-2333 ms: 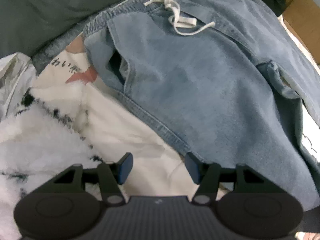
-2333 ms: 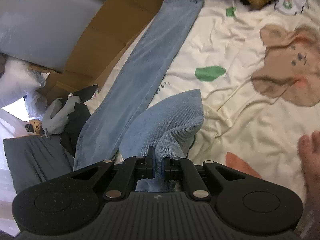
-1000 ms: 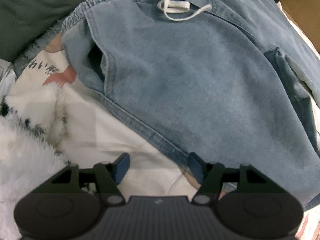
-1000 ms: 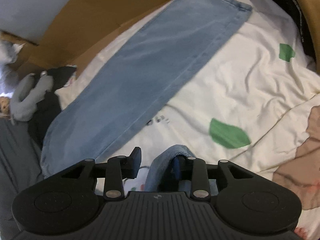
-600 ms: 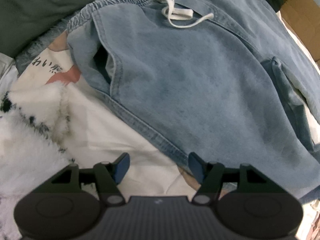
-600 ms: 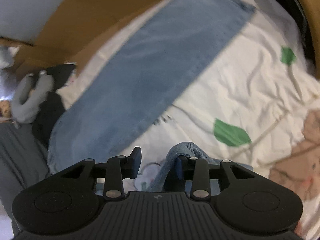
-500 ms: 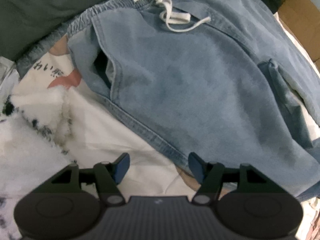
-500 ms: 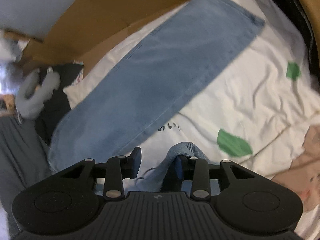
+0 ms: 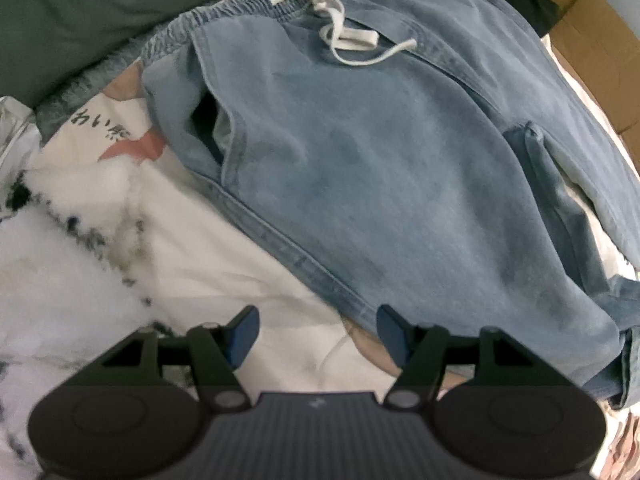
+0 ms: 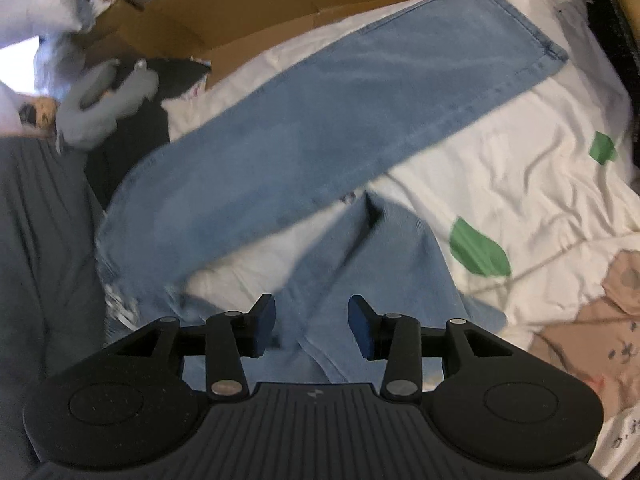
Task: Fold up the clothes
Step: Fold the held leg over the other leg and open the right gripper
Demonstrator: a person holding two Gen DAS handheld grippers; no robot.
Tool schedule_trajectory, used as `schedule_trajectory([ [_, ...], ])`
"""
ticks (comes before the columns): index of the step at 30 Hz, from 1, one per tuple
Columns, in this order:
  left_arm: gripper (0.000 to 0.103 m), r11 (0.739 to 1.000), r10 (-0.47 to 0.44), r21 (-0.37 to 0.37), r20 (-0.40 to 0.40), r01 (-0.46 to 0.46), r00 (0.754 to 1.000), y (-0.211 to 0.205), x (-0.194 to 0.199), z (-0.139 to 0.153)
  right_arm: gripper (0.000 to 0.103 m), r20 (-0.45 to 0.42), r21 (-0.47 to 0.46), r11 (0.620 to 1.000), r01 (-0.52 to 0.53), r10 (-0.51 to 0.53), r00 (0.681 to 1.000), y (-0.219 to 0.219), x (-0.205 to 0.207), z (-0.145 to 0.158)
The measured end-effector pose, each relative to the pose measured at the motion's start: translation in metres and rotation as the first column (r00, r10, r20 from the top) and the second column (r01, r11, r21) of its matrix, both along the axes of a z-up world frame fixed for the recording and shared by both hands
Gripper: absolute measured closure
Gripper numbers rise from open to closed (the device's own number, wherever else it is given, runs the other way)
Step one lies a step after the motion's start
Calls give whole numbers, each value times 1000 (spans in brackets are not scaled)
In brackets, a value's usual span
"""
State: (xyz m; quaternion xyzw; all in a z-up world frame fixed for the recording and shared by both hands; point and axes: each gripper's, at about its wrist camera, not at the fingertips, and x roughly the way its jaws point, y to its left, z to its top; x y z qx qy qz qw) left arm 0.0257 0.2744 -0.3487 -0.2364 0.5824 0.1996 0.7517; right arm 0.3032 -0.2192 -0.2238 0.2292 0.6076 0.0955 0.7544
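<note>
Now my right gripper [image 10: 312, 322] has just been opening, a jeans [image 10: 340, 120] leg below its parted, empty jaws. My left gripper [image 9: 316, 330] hangs wide, empty, beside the jeans' side seam. Next, probably, fold leg onto leg. Beyond, sheet [image 9: 240, 264] lettering is unreadable.

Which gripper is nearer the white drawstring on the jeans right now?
Left. The left gripper hangs open over the jeans' side seam, with the drawstring ahead at the waistband. The right gripper, open, is over a trouser leg; its view shows no drawstring.
</note>
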Motion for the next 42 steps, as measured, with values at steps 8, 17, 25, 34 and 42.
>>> schedule_trajectory([
  [8, 35, 1000, -31, -1, 24, 31, 999, -8, 4, 2, 45, 127, -283, 952, -117, 158, 979, 48, -52, -24],
  [17, 35, 999, -10, -38, 34, 11, 999, -8, 0, -5, 26, 145, -504, 844, -183, 292, 945, 100, -96, -67],
  [25, 36, 998, 28, -60, 43, -25, 999, -9, -3, -10, 23, 157, -666, 729, -160, 347, 925, 127, -125, -106],
  [34, 36, 999, 10, -54, 46, -7, 999, -13, -2, -10, 32, 285, -696, 717, -49, 338, 897, 105, -138, -93],
  [42, 36, 999, 18, -48, 36, -17, 999, -17, -2, -11, 35, 312, -696, 718, 18, 280, 908, 110, -124, -94],
])
